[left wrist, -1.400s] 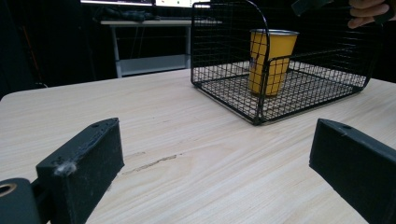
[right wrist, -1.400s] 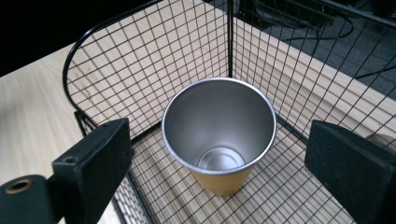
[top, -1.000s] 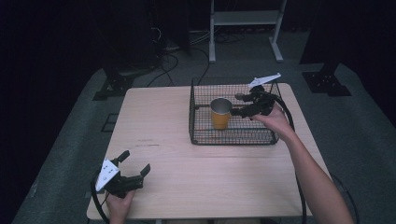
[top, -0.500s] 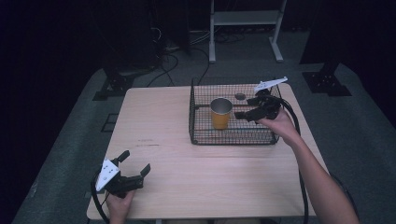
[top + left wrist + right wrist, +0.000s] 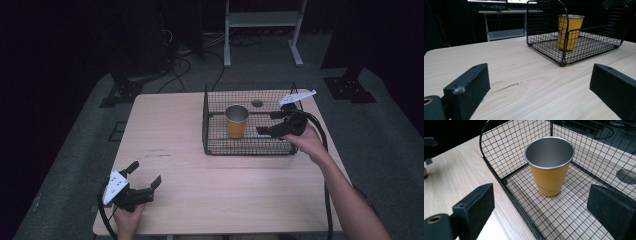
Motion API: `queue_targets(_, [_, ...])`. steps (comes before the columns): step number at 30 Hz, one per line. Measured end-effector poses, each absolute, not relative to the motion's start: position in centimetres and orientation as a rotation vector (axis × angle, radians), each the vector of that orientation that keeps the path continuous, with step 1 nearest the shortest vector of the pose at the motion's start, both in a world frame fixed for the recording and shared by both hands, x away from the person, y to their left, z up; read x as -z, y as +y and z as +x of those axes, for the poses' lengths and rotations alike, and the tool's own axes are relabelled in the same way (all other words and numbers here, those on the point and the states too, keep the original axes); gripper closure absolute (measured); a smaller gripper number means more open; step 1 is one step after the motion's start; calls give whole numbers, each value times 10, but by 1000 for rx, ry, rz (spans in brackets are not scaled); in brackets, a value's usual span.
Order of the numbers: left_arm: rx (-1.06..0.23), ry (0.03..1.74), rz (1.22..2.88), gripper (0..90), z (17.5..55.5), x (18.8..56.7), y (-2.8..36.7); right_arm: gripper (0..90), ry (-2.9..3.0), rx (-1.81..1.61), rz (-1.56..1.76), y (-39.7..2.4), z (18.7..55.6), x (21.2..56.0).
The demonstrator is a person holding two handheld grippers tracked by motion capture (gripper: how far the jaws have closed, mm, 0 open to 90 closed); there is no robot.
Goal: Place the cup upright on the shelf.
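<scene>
Cup (image 5: 236, 121) upright in wire basket (image 5: 215, 148); right gripper (image 5: 268, 123) jaws wide, empty.

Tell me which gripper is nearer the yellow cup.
Right. The right gripper hovers open over the wire basket, just beside the yellow cup; the left gripper sits open at the table's near left corner.

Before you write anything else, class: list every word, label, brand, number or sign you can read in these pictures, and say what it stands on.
None: no readable word, number, brand or sign in any view.
The orange cup has plain sides and a bare metal inside.
The wire basket, the wooden table and both tongs, left and right, carry no lettering.
</scene>
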State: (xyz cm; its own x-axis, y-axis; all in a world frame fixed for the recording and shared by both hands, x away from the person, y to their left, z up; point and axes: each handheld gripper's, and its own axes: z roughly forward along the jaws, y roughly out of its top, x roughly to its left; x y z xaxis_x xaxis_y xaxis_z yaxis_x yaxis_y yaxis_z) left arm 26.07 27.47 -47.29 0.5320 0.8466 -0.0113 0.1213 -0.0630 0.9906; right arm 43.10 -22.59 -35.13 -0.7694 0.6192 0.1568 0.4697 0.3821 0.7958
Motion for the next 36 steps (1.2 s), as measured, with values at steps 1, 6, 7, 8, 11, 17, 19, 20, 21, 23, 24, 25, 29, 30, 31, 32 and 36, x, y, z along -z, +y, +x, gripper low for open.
queue_targets(1, [-735, 861, 1540, 22, 261, 473, 275, 68, 2474, -1336, 982, -227, 430, 352])
queue_targets(6, [-736, 862, 1539, 22, 261, 473, 274, 68, 2472, -1337, 969, -231, 423, 351])
queue_targets(7, [-737, 861, 1540, 22, 261, 473, 274, 68, 2471, -1343, 974, -232, 422, 351])
queue_targets(8, [-737, 861, 1540, 22, 261, 473, 274, 68, 2471, -1343, 974, -232, 422, 351])
queue_targets(11, [-737, 861, 1540, 22, 261, 473, 274, 68, 2466, -1351, 981, -235, 418, 353])
queue_targets(17, [-738, 862, 1541, 22, 261, 473, 274, 68, 2477, -1343, 976, -237, 411, 358])
queue_targets(19, [-738, 862, 1541, 22, 261, 473, 274, 68, 2478, -1349, 976, -239, 408, 360])
queue_targets(20, [-738, 862, 1541, 22, 261, 473, 274, 68, 2477, -1350, 976, -239, 407, 361])
queue_targets(21, [-738, 862, 1542, 22, 261, 473, 274, 68, 2479, -1353, 979, -240, 406, 361])
queue_targets(23, [-738, 862, 1542, 22, 261, 473, 274, 68, 2479, -1353, 973, -240, 403, 363])
queue_targets(24, [-738, 862, 1542, 22, 261, 473, 274, 68, 2479, -1353, 970, -241, 402, 363])
queue_targets(25, [-738, 862, 1542, 22, 261, 473, 274, 68, 2479, -1365, 972, -243, 399, 364])
queue_targets(29, [-739, 862, 1542, 22, 261, 473, 274, 68, 2475, -1375, 975, -245, 396, 365])
queue_targets(30, [-739, 862, 1542, 22, 261, 473, 274, 68, 2478, -1371, 975, -246, 395, 366])
queue_targets(31, [-739, 863, 1542, 22, 261, 473, 274, 68, 2477, -1372, 973, -246, 394, 366])
queue_targets(32, [-739, 862, 1543, 22, 261, 473, 274, 68, 2475, -1383, 973, -247, 391, 367])
queue_targets(36, [-739, 863, 1543, 22, 261, 473, 274, 68, 2471, -1395, 967, -249, 386, 368])
